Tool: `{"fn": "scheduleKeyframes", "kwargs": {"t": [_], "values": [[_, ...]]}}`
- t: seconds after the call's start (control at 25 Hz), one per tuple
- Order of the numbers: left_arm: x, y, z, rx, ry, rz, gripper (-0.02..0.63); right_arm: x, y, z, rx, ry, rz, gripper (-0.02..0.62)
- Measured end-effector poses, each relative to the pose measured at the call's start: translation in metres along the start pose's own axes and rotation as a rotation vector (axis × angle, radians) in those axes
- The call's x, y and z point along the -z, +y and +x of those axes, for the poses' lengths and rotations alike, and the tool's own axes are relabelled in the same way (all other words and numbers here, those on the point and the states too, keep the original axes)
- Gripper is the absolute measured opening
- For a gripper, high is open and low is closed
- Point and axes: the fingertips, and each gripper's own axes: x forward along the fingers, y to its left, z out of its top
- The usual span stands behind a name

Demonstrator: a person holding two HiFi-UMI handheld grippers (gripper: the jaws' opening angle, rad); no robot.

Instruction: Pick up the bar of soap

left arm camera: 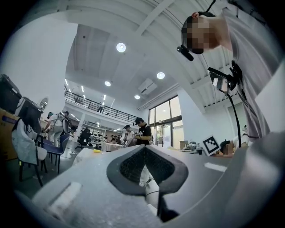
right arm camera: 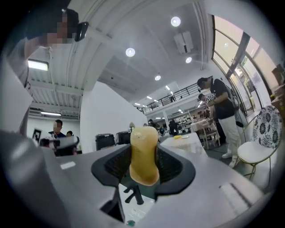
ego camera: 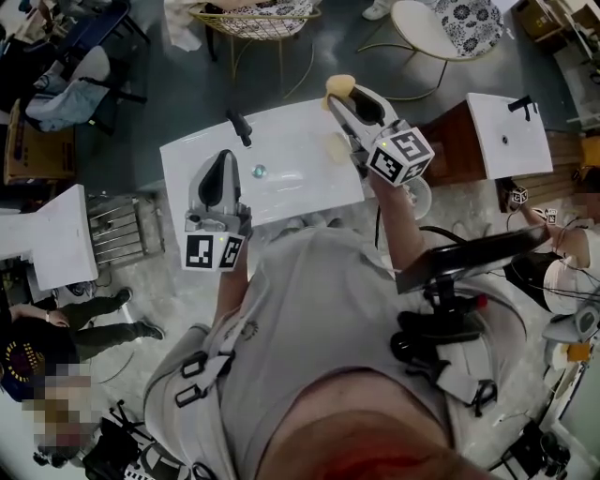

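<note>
The bar of soap [ego camera: 339, 86] is pale yellow and rounded. My right gripper [ego camera: 343, 97] is shut on it and holds it in the air over the right end of the white sink counter [ego camera: 300, 192]. In the right gripper view the soap [right arm camera: 144, 153] stands upright between the dark pads [right arm camera: 116, 165], pressed from both sides, and sticks out past the tips. My left gripper [ego camera: 223, 161] hangs over the counter's left part, near the front edge. In the left gripper view its jaws [left arm camera: 145, 165] are together with nothing between them.
A black faucet [ego camera: 240, 127] stands at the counter's back and a drain [ego camera: 260, 172] lies in the basin. A pale yellowish patch [ego camera: 337, 147] lies on the counter under the right gripper. A second white sink unit [ego camera: 507, 134] stands at right, and chairs [ego camera: 434, 28] stand beyond.
</note>
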Motion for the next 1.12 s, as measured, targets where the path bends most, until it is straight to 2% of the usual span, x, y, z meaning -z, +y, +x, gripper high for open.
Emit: {"fn": "scheduleKeyframes", "kwargs": {"t": [0.2,0.36,0.52,0.72,0.92,1.12], "values": [[0.008,0.003,-0.008,-0.015,0.013,-0.019,-0.002,0.086,-0.054,0.033,0.076,0.215,0.004,0.172],[0.015,0.011,-0.018,-0.035,0.030,-0.023,-0.002,0.169,-0.099,0.052,0.128,0.423,0.039,0.172],[0.015,0.019,-0.028,-0.072,0.036,-0.017,-0.002,0.252,-0.139,0.056,0.172,0.617,0.059,0.172],[0.020,0.027,-0.039,-0.129,0.061,-0.016,-0.002,0.331,-0.176,0.052,0.219,0.835,0.053,0.170],[0.029,0.032,-0.052,-0.185,0.099,-0.013,-0.002,0.384,-0.200,0.053,0.234,0.951,0.070,0.170],[0.033,0.040,-0.056,-0.226,0.105,-0.036,-0.002,0.404,-0.216,0.064,0.249,0.984,0.099,0.169]]}}
